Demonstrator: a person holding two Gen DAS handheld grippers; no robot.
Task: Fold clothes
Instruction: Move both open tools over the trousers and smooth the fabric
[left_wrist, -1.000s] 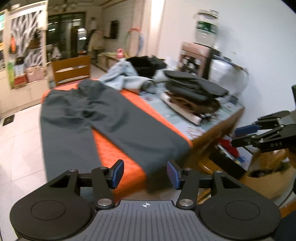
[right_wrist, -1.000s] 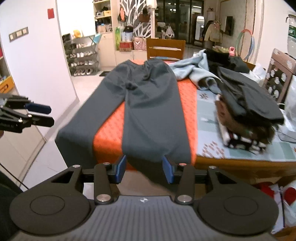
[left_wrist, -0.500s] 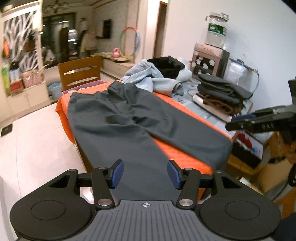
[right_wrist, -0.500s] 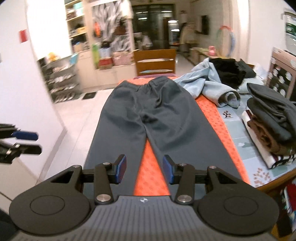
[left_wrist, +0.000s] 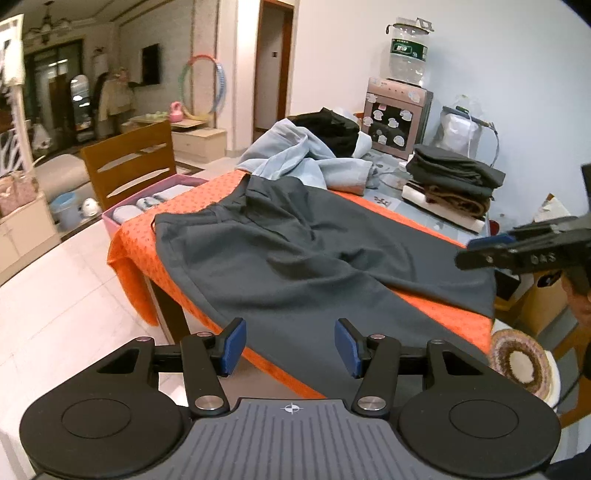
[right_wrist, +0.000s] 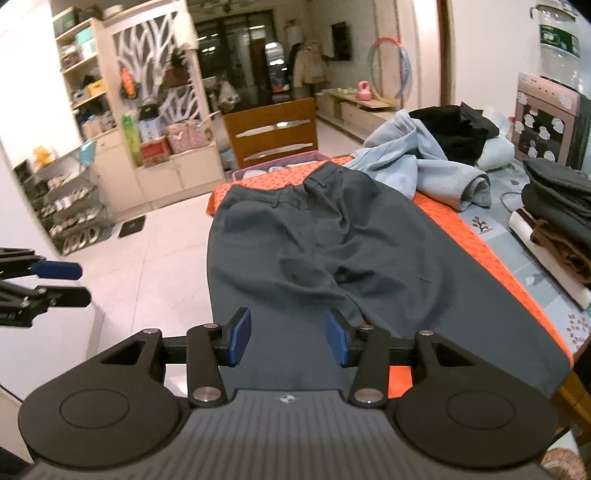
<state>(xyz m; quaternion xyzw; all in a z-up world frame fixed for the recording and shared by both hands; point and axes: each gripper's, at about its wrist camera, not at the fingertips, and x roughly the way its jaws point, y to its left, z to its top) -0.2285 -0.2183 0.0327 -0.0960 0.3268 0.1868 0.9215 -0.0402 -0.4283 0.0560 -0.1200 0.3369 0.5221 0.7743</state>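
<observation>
A: The tabletop (right_wrist: 476, 240), under an orange cloth, carries a pair of dark grey trousers (right_wrist: 332, 251) spread flat, waistband at the far end, legs running toward the near edge and hanging over it. What has changed?

B: A second ago both cameras looked from the hem end, low and off to the right; now both have swung left along the near side, and the whole garment fills the right wrist view from waistband to hem.

A: And around it?

B: A rumpled pale blue garment (right_wrist: 417, 166) lies at the far right, touching the waistband corner. A folded stack of dark and brown clothes (left_wrist: 450, 181) sits well apart on the right.

A: The tools?

B: The right gripper (right_wrist: 288, 336) hovers over the near trouser leg, jaws parted and empty. The left gripper (left_wrist: 288, 347) hangs just off the near left edge, jaws likewise apart, nothing between them.

A: Meaning for the task?

B: Probably the trousers are laid out and no fold is made yet; the hands seem to be lining up for the first one.
</observation>
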